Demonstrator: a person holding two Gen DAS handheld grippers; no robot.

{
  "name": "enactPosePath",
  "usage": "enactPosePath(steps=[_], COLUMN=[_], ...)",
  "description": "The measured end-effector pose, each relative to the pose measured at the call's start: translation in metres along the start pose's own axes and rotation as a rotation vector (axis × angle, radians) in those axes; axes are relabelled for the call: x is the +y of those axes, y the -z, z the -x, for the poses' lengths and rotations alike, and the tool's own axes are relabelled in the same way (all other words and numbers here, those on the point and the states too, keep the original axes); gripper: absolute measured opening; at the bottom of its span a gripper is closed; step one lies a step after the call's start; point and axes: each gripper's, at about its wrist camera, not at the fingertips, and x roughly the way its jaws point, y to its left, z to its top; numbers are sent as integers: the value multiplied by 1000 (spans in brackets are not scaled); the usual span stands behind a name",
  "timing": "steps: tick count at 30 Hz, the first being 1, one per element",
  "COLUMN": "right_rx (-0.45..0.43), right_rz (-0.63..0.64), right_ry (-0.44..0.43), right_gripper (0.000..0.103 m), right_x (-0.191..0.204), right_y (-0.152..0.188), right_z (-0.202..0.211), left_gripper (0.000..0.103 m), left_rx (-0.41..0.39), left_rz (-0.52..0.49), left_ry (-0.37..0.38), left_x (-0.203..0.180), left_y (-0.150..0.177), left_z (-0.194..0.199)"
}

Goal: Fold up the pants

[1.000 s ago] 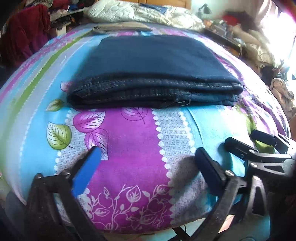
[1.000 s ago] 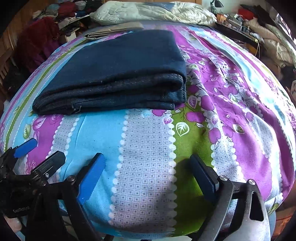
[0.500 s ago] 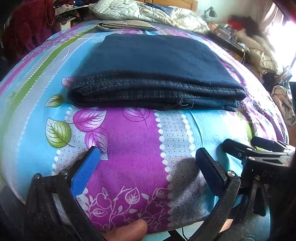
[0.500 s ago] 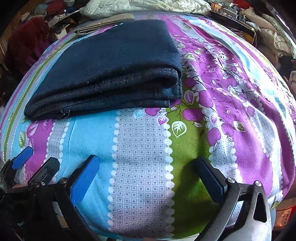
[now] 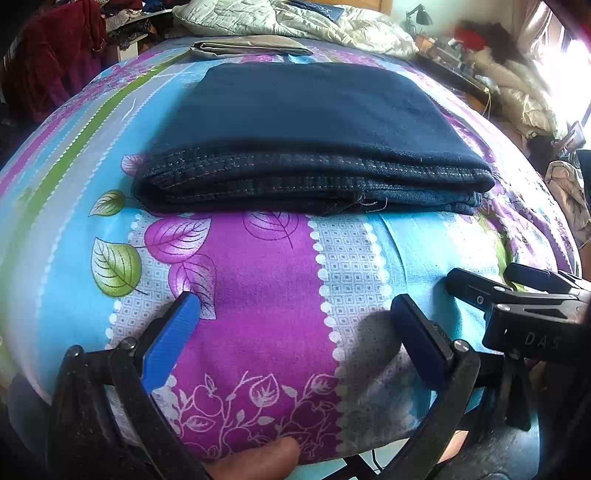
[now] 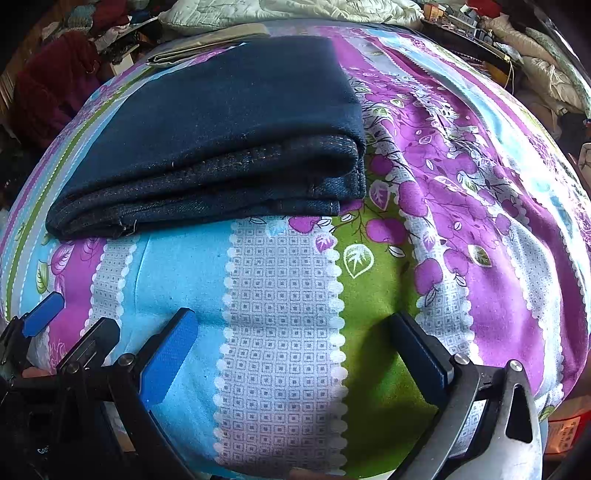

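Left wrist: folded pants point(image 5: 306, 122), spread claws point(image 5: 295, 332).

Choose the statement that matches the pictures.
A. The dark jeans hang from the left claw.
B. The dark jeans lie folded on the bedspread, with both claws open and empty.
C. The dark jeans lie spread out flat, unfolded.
B: the dark jeans rest in stacked layers on the bedspread, clear of the open left claw and right claw.

One folded dark pants point(image 5: 310, 122), one folded beige garment point(image 5: 251, 46), one quilt point(image 5: 295, 18), two grippers.
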Motion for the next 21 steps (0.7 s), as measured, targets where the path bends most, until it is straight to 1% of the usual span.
enactPosePath(steps=[6, 8, 10, 11, 13, 15, 17, 19, 21], right_rx=[10, 26, 23, 2, -72, -145, -227, -319, -374], right_rz=[14, 28, 28, 33, 58, 80, 91, 88, 83], right_ry=[-1, -3, 2, 10, 36, 48, 49, 36, 31], right_gripper=[103, 103, 102, 101, 101, 101, 101, 102, 102], right_x=[-1, 0, -2, -2, -1, 3, 7, 12, 16], right_y=[-3, -5, -8, -10, -15, -21, -28, -35, -43], right_z=[-1, 1, 9, 16, 42, 73, 109, 151, 184], left_gripper=[103, 103, 103, 103, 103, 103, 103, 103, 103], left_rx=[29, 32, 7, -17, -73, -120, -182, -266, -331], left_rz=[-32, -38, -30, -31, -41, -30, -9, 13, 30], left_ry=[-9, -33, -65, -76, -116, -147, -152, -160, -165], left_x=[-1, -1, 2, 4, 5, 9, 13, 14, 14], left_y=[-7, -12, -18, -21, -31, -43, -58, -72, -86], left_z=[-2, -1, 6, 13, 32, 54, 83, 117, 145])
